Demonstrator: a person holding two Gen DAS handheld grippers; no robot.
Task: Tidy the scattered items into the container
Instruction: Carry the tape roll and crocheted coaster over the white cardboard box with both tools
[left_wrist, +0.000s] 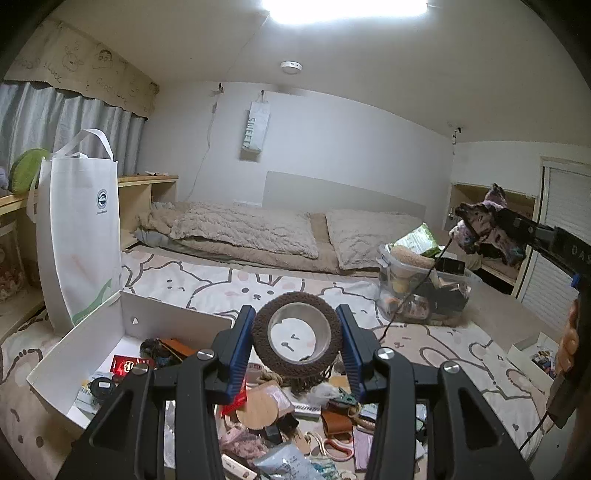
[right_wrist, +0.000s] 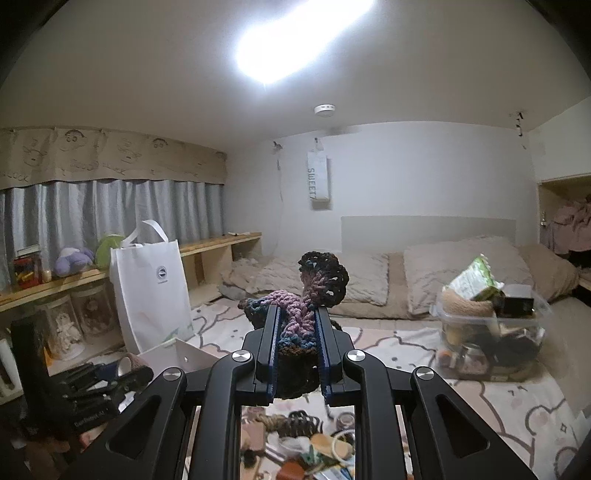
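My left gripper (left_wrist: 296, 334) is shut on a brown fuzzy ring with a metal inner band (left_wrist: 296, 332) and holds it up above a pile of scattered items (left_wrist: 295, 424) on the bed sheet. An open white box (left_wrist: 110, 343) with a few items inside lies just left of it. My right gripper (right_wrist: 296, 317) is shut on a pink, blue and brown crocheted piece (right_wrist: 306, 295) and holds it in the air; it also shows at the right of the left wrist view (left_wrist: 484, 225). A clear plastic container (left_wrist: 424, 291), heaped with items, stands on the bed (right_wrist: 491, 343).
A white tote bag (left_wrist: 77, 236) stands at the left by a wooden shelf (left_wrist: 147, 184). Pillows and a blanket (left_wrist: 258, 229) lie at the back of the bed. A small white box (left_wrist: 532, 354) sits at the right edge. A closet door (left_wrist: 561, 229) is at the far right.
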